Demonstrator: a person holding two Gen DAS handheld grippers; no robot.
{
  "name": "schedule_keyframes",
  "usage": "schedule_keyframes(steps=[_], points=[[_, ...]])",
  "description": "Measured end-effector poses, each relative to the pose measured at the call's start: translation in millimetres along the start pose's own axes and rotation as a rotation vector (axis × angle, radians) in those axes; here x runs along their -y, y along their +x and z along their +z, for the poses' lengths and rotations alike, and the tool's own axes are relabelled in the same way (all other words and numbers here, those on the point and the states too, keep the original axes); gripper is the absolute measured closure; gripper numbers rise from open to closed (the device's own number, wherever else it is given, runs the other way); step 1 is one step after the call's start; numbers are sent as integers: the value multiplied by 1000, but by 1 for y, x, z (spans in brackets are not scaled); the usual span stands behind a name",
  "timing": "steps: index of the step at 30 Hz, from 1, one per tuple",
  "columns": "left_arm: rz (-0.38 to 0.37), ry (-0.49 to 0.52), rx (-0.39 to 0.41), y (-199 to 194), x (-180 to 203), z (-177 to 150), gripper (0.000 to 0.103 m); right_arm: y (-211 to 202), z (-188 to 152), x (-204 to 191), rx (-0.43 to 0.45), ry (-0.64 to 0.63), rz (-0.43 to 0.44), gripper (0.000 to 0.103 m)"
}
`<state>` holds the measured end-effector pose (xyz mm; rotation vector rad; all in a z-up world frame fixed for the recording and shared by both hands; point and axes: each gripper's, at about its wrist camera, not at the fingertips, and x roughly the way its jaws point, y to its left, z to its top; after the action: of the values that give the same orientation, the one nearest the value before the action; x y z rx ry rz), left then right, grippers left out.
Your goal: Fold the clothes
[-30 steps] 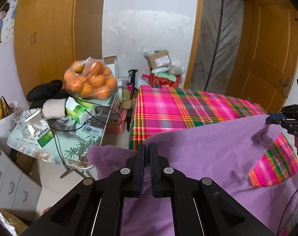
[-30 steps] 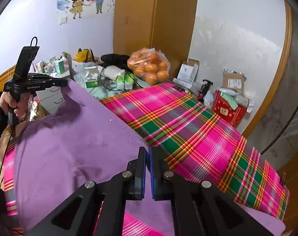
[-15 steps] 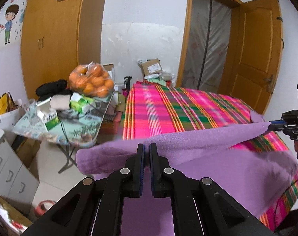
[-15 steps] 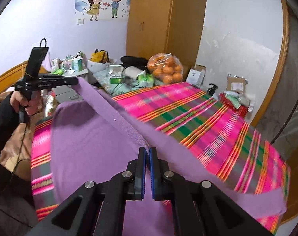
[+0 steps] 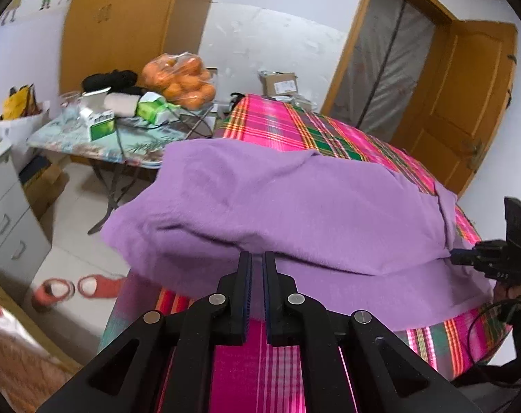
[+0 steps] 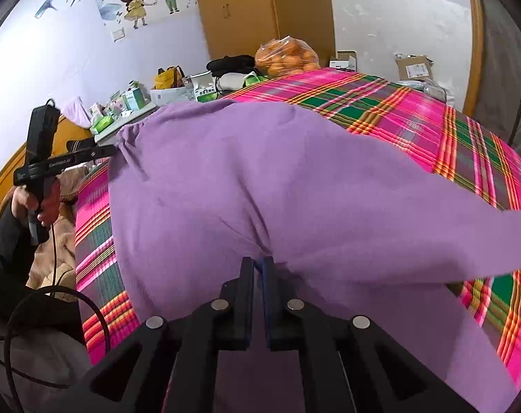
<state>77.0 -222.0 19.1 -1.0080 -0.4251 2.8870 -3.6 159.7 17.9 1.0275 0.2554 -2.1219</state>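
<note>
A purple garment [image 5: 295, 203] lies billowed over the bed with the pink plaid cover [image 5: 295, 127]. My left gripper [image 5: 257, 261] is shut on the garment's near edge, low over the bed's left side. My right gripper [image 6: 258, 263] is shut on the garment's [image 6: 260, 179] near edge on the right side. Each gripper shows in the other's view: the right gripper [image 5: 456, 261] at the far right, the left gripper [image 6: 114, 149] at the far left, both pinching purple cloth.
A folding table [image 5: 88, 137] left of the bed holds a bag of oranges [image 5: 179, 81], boxes and cables. Grey drawers [image 5: 6, 213] and red slippers [image 5: 78, 287] are on the floor side. A wooden door [image 5: 460, 110] stands beyond the bed.
Both grippers have come down and toward me with the garment. The cloth, held up and stretched before, now drapes over the bed.
</note>
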Motion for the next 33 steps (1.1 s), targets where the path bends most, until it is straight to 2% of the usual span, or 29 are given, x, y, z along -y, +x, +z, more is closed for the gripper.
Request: schedule_keyframes(steps=[1, 2, 5, 8, 10, 15, 20, 21, 22, 23, 24, 25, 27, 30, 33], points=[[2, -25, 12, -2, -2, 1, 93, -2, -1, -1, 3, -2, -3, 98], [2, -51, 24, -4, -4, 3, 85, -4, -1, -2, 7, -6, -5, 94], [-8, -152, 58, -5, -12, 9, 73, -8, 2, -10, 32, -49, -26, 75], [-42, -266, 60, 2, -21, 15, 61, -7, 6, -21, 51, -101, -39, 72], [-51, -317, 48, 8, -24, 17, 61, -3, 9, -26, 44, -141, -51, 72], [-19, -397, 23, 22, -32, 22, 61, 14, 16, -36, 14, -227, -69, 72], [-9, -433, 10, 33, -36, 27, 61, 33, 19, -36, -42, -263, -97, 72], [-5, -434, 10, 34, -37, 28, 62, 34, 20, -34, -45, -260, -94, 75], [1, -432, 13, 35, -37, 30, 64, 33, 20, -34, -39, -260, -94, 82], [9, -428, 18, 35, -36, 31, 76, 30, 21, -34, -29, -261, -93, 98], [15, -424, 24, 35, -36, 34, 95, 27, 22, -35, -19, -262, -93, 97], [19, -419, 30, 34, -36, 37, 98, 24, 22, -35, -9, -263, -93, 98], [28, -410, 42, 32, -35, 44, 98, 19, 24, -36, 11, -265, -92, 98], [10, -396, 102, 17, -34, 55, 98, -4, 31, -44, 74, -270, -99, 98], [-9, -386, 163, -3, -36, 59, 99, -26, 31, -64, 112, -311, -56, 98]])
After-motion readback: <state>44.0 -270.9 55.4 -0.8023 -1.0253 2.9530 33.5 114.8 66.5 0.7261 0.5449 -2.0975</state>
